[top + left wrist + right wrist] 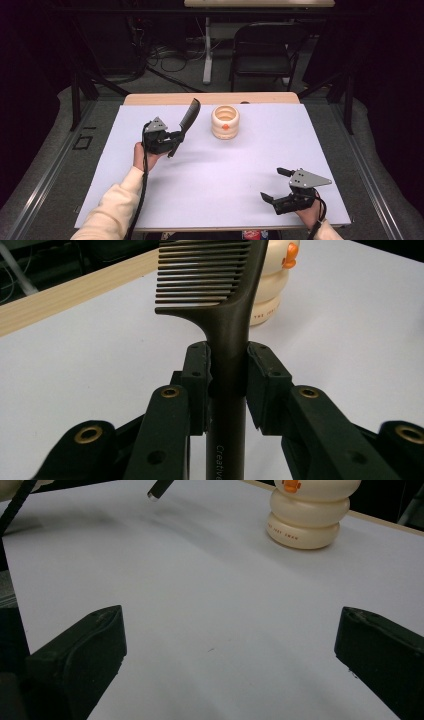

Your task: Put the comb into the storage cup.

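1. My left gripper (171,141) squeezes a dark comb (227,325) by its handle. Both jaws press flat on the handle's sides, so I think the hold is firm.
2. The comb is up off the white table (210,170), near the back left part. Its long side runs from the jaws up and away from me. The teeth end points toward the far edge, and the teeth stick out to the left in the left gripper view.
3. The cream ringed holder (225,121) with an orange duck face stands just right of the comb tip, not touching. I guess the comb goes there.
4. My right gripper (279,184) is spread wide and holds nothing, near the front right.
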### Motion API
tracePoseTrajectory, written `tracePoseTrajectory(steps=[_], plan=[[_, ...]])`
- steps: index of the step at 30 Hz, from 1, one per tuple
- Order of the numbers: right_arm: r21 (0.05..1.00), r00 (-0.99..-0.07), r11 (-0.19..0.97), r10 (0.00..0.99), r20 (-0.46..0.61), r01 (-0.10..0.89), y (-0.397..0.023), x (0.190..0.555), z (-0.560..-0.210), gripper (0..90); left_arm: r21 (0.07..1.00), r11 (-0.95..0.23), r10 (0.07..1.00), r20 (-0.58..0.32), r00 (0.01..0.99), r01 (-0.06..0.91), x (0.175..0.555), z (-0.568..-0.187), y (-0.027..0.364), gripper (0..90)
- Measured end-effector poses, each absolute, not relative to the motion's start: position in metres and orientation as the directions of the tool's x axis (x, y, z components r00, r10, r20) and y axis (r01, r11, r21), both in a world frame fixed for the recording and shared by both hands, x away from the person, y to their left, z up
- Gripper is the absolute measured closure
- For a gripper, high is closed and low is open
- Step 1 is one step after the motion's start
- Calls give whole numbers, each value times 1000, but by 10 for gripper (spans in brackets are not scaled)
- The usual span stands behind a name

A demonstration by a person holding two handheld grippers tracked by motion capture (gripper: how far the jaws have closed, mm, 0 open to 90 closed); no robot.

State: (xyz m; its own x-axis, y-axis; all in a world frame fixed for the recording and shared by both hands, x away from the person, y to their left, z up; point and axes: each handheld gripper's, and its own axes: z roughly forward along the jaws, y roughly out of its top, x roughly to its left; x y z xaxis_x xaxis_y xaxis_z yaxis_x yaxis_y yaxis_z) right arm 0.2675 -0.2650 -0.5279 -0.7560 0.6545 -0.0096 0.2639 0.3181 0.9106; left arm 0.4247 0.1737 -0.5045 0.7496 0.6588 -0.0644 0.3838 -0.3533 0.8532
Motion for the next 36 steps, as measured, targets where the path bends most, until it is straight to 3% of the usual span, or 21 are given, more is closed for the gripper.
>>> tracePoseTrajectory(steps=[36], plan=[[909,-754,317,657,-6,270,-265,269,-529,0,902,-285,658,-62,751,324,435,-496,146,723]])
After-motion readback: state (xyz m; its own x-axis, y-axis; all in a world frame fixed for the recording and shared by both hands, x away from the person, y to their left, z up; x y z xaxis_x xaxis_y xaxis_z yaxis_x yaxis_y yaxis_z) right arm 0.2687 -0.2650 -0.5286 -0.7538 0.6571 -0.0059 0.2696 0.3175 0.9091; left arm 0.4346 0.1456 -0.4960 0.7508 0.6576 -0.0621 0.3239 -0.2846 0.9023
